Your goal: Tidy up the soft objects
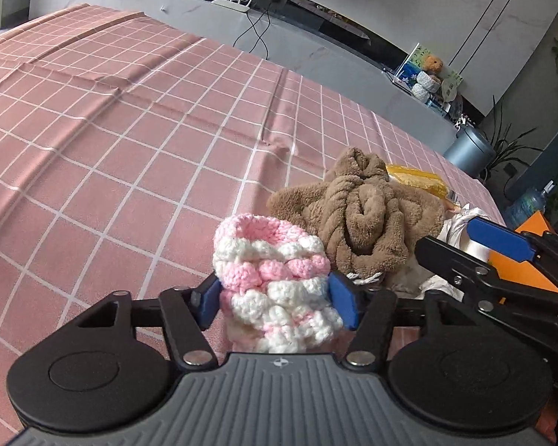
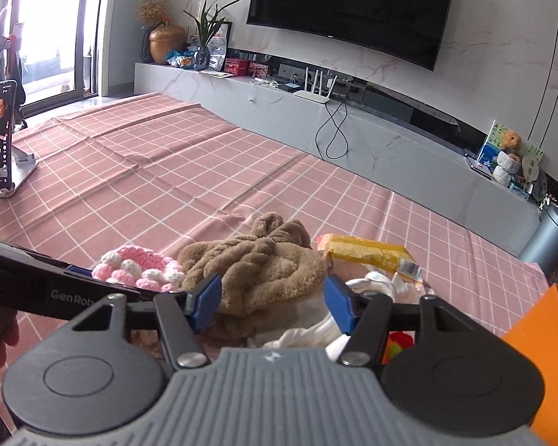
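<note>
Pink checked tablecloth, phone stand, brown towel

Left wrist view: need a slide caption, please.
Left tool grips a pink-and-white crocheted pouch beside a brown fleece bundle on pink checked cloth.

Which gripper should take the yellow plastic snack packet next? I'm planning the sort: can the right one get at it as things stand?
Probably yes. The right gripper is open over the brown fleece bundle, and the yellow plastic snack packet lies just beyond to its right, its top uncovered. White cloth crowds its near edge.
</note>
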A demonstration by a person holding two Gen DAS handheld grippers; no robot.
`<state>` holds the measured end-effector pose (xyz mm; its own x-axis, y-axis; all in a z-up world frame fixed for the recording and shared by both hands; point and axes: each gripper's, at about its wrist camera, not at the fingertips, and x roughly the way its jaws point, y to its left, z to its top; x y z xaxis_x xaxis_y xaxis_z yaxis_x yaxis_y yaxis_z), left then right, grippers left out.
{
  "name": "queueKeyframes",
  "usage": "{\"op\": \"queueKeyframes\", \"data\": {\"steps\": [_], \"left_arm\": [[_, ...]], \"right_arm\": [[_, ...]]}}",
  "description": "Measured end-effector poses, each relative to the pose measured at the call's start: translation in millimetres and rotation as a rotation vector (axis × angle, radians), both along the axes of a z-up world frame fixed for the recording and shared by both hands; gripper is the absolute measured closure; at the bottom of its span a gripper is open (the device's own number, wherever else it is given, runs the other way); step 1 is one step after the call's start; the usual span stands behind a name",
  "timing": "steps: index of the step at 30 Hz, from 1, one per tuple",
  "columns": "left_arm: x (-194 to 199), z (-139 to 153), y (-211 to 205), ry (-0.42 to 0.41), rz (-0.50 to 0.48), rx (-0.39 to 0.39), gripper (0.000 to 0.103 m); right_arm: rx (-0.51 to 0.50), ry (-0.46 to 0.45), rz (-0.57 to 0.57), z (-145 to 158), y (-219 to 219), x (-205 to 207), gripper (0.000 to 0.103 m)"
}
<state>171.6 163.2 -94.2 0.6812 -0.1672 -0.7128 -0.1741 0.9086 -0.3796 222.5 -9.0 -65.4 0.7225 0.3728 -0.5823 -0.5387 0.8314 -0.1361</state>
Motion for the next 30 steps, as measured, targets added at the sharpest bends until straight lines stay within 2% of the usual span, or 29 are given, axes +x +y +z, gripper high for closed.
{"op": "queueKeyframes", "data": {"steps": [4, 5, 10, 11, 13, 19, 24, 30], "left_arm": [[-4.0, 9.1, 7.9, -0.033, 0.015, 0.006, 0.065], [-5.2, 12.4, 10.9, -0.049, 0.023, 0.007, 0.067], [-6.3, 23.4, 24.5, -0.092, 0.087, 0.072, 0.067], [-4.1, 22.7, 27.3, -0.089, 0.089, 0.068, 0.067], [0.6, 20.0, 29.9, -0.081, 0.086, 0.054, 0.067], [4.9, 12.8, 28.0, -0.080, 0.078, 0.073, 0.067], [4.8, 10.0, 28.0, -0.079, 0.079, 0.075, 0.067], [4.3, 13.4, 23.1, -0.079, 0.072, 0.094, 0.067]], "right_arm": [[0.013, 0.008, 0.014, -1.6, 8.9, 4.0, 0.044], [0.017, 0.010, 0.020, -1.9, 11.8, 4.8, 0.044], [0.023, 0.035, 0.029, -6.5, 31.4, 11.2, 0.038], [0.022, 0.042, 0.026, -8.4, 35.6, 13.4, 0.033], [0.027, 0.068, 0.019, -13.4, 42.8, 19.7, 0.028], [-0.004, 0.119, -0.022, -33.8, 54.2, 32.0, 0.025], [-0.033, 0.107, -0.041, -43.6, 52.0, 32.2, 0.037], [-0.045, 0.068, -0.007, -36.7, 48.7, 25.2, 0.065]]}}
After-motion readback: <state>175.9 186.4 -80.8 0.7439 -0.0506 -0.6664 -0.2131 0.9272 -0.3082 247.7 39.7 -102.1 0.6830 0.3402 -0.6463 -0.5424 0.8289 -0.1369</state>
